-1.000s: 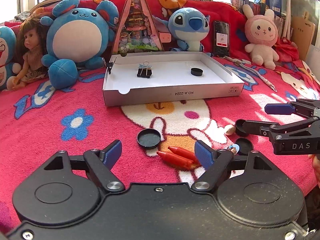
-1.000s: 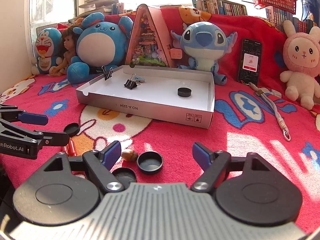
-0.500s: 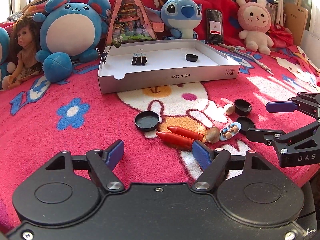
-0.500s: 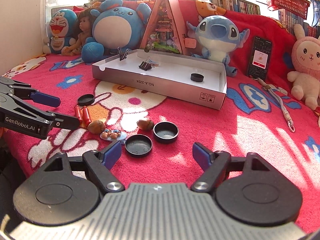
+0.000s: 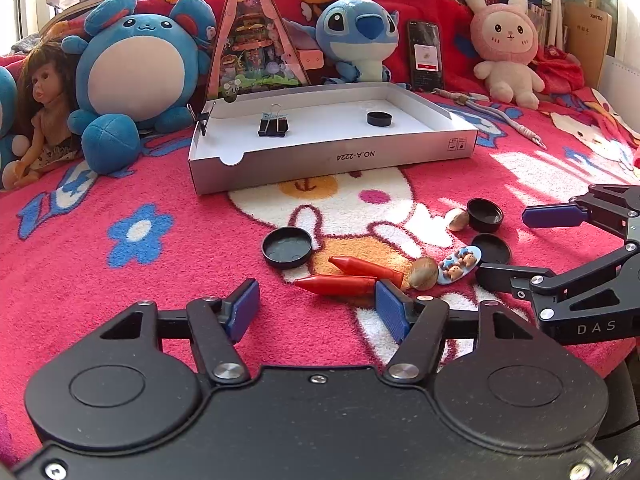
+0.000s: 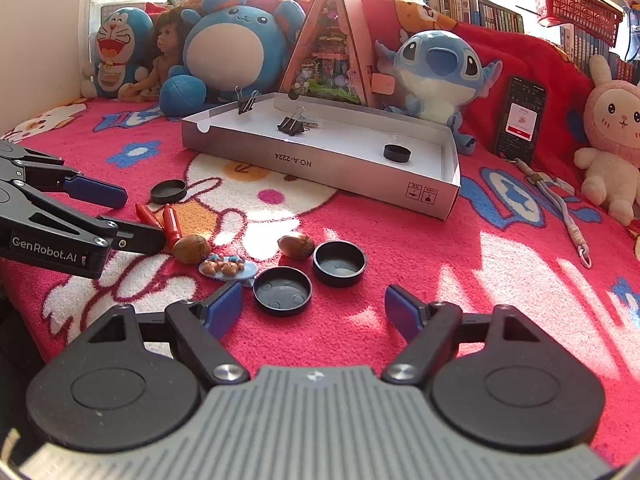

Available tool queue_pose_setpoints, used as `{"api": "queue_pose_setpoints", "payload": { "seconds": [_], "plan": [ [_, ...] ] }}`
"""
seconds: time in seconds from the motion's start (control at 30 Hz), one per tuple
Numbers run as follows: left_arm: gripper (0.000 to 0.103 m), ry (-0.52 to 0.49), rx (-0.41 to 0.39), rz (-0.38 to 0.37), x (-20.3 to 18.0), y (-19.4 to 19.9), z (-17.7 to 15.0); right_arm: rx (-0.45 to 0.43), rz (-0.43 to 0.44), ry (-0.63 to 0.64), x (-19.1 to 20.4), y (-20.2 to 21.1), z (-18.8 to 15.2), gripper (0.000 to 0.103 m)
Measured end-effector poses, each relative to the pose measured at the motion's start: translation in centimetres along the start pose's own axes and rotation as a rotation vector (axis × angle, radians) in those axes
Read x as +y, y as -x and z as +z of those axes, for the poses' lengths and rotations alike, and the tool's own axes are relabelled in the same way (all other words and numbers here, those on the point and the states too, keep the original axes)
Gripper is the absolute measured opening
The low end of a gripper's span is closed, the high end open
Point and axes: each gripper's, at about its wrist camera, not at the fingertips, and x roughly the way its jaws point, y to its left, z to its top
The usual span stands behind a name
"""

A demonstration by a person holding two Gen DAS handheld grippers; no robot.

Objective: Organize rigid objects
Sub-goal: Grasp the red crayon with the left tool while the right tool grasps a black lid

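A shallow white box point(image 5: 460, 145) point(image 6: 448, 196) sits on the red blanket and holds a binder clip point(image 5: 273, 125) point(image 6: 291, 123) and a black cap point(image 5: 379, 118) point(image 6: 397, 153). Loose on the blanket in front lie two red crayons point(image 5: 340, 283) point(image 6: 173, 222), black caps point(image 5: 287, 247) point(image 6: 282, 290) point(image 6: 339, 262), two nuts point(image 5: 424, 278) point(image 6: 296, 245) and a small blue bear charm point(image 5: 457, 266) point(image 6: 228, 267). My left gripper point(image 5: 318, 310) is open and empty just short of the crayons. My right gripper point(image 6: 314, 312) is open and empty just short of the caps.
Plush toys point(image 5: 136, 68) point(image 5: 505, 48), a doll point(image 5: 44, 100) and a triangular miniature house point(image 5: 256, 36) line the back. A phone point(image 5: 425, 54) leans against the cushion. A lanyard point(image 6: 560, 208) lies to the right of the box.
Both grippers have drawn back and lifted away from the loose items, so more of the blanket and the whole cluster of small items now show. Both stay open.
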Motion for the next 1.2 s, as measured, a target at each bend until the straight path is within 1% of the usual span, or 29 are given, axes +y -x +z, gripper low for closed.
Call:
{"api": "queue_pose_setpoints", "payload": {
  "seconds": [0.13, 0.23, 0.33, 0.4, 0.53, 0.7, 0.8, 0.83, 0.97, 1.2],
  "plan": [
    [0.055, 0.018, 0.005, -0.01, 0.0, 0.0, 0.1, -0.006, -0.005, -0.014, 0.1, 0.1, -0.1, 0.085],
    [0.053, 0.02, 0.005, -0.013, 0.0, 0.1, 0.1, -0.021, 0.004, -0.015, 0.3, 0.5, -0.2, 0.072],
    [0.05, 0.022, 0.005, -0.015, -0.1, 0.0, 0.1, -0.043, 0.011, 0.01, 0.7, 0.8, -0.2, 0.065],
    [0.048, 0.025, 0.004, -0.017, -0.1, 0.0, 0.1, -0.05, 0.019, 0.025, 1.0, 0.9, -0.1, 0.065],
    [0.042, 0.026, 0.001, -0.016, -0.2, -0.1, 0.1, -0.044, 0.026, 0.039, 1.4, 0.8, -0.1, 0.057],
    [0.042, 0.021, -0.001, -0.015, -0.3, -0.1, 0.1, -0.035, 0.034, 0.026, 1.4, 0.5, -0.1, 0.052],
    [0.042, 0.026, -0.001, -0.015, -0.3, 0.0, 0.1, -0.029, 0.036, 0.016, 1.3, 0.5, -0.1, 0.044],
    [0.042, 0.03, -0.001, -0.015, -0.2, 0.0, 0.1, -0.026, 0.037, 0.014, 1.3, 0.4, -0.1, 0.038],
    [0.042, 0.04, -0.002, -0.018, -0.1, 0.2, 0.2, -0.023, 0.04, -0.001, 1.1, 0.5, 0.0, 0.037],
    [0.042, 0.066, -0.011, -0.005, 0.6, 0.6, 0.9, -0.029, 0.009, -0.033, 0.5, 0.8, 0.3, 0.037]
  ]
}}
